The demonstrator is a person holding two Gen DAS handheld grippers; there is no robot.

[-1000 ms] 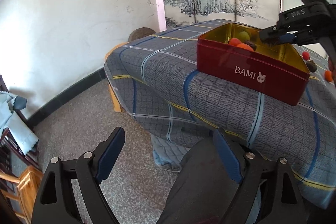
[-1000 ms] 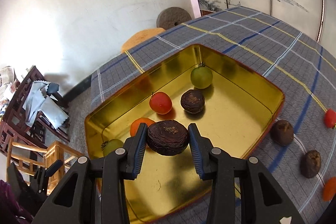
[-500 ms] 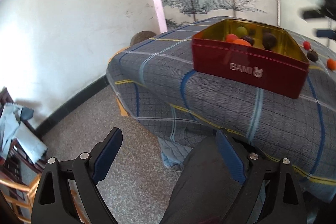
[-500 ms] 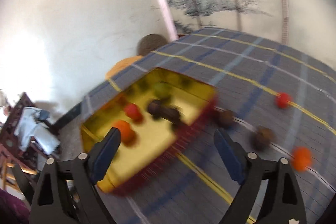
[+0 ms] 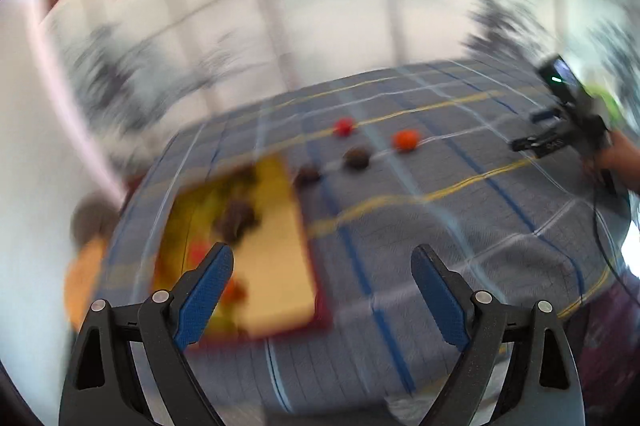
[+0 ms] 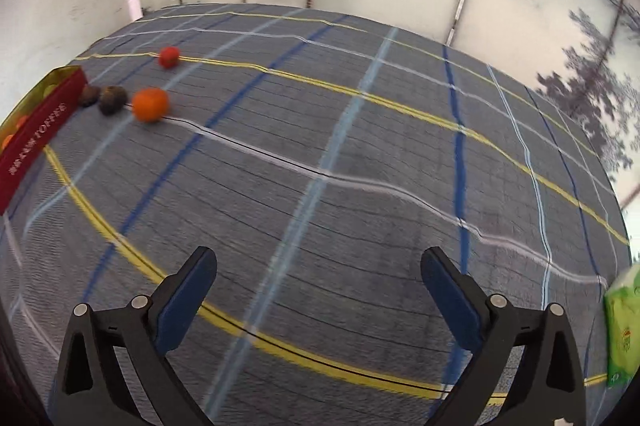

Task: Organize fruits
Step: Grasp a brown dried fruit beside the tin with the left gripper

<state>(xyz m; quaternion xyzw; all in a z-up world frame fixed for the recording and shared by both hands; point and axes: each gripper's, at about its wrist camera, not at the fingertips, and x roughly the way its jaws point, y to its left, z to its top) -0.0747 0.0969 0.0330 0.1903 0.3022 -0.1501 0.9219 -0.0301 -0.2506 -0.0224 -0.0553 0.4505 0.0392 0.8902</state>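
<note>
Four fruits left: red (image 6: 168,56), orange (image 6: 150,104), two dark ones (image 6: 113,100) — on the worktop (image 6: 360,186) beside the tin (image 6: 36,134)
Already binned: several, blurry
Right claw (image 6: 319,290): just opened, empty
Left claw (image 5: 322,288): spread wide, nothing held

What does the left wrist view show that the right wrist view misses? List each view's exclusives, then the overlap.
Left wrist only: the tin's gold inside, blurred, holding fruit, and the right gripper in a hand. Right wrist only: a green packet at the cloth's edge and the tin's lettered red side. Both: the plaid tablecloth, four loose fruits, an orange one, a red one, two dark ones, and open, empty jaws.
</note>
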